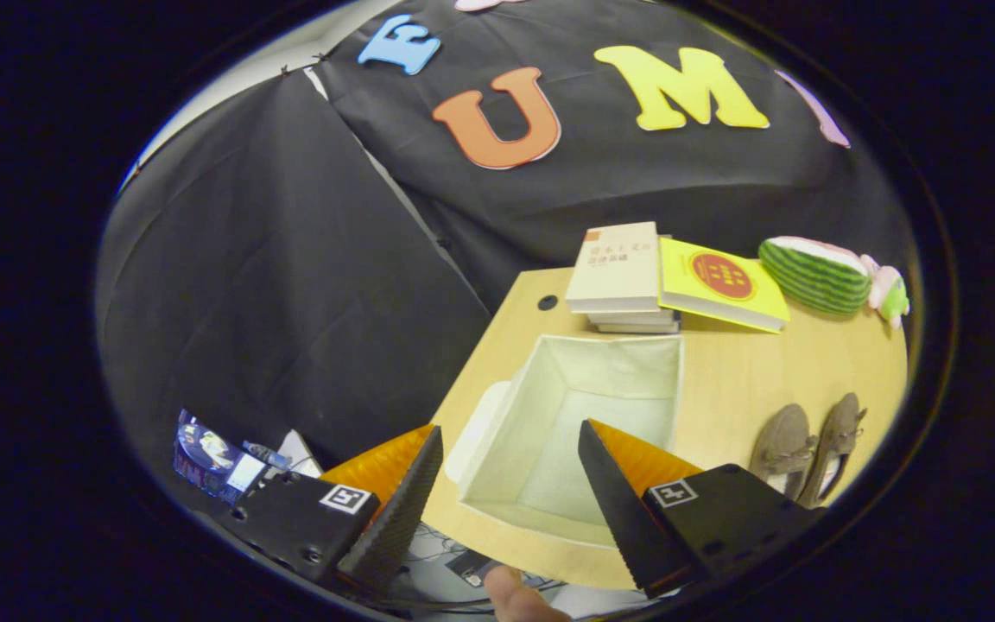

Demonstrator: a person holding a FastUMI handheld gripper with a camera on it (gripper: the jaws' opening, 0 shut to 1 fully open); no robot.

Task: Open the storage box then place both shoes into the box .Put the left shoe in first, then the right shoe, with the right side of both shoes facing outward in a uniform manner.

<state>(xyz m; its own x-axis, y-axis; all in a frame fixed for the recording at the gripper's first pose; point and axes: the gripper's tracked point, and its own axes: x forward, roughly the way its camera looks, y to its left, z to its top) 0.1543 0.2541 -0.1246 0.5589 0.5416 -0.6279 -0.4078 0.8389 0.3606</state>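
An open cream fabric storage box [497,406] stands on the wooden table [739,380], its inside bare; its lid [473,425] hangs down along the box's left side. Two brown loafers [807,447] lie side by side on the table to the right of the box, toes pointing away. My gripper [510,441] hovers above the box's near part, open wide, with nothing between the fingers. The left finger reaches over the table's left edge and the right finger stands above the box's near right corner.
A stack of books [623,276] and a yellow book [722,283] lie beyond the box. A watermelon plush [817,275] sits at the far right. A fingertip [515,600] shows below the gripper. The table's left edge drops off just beside the box.
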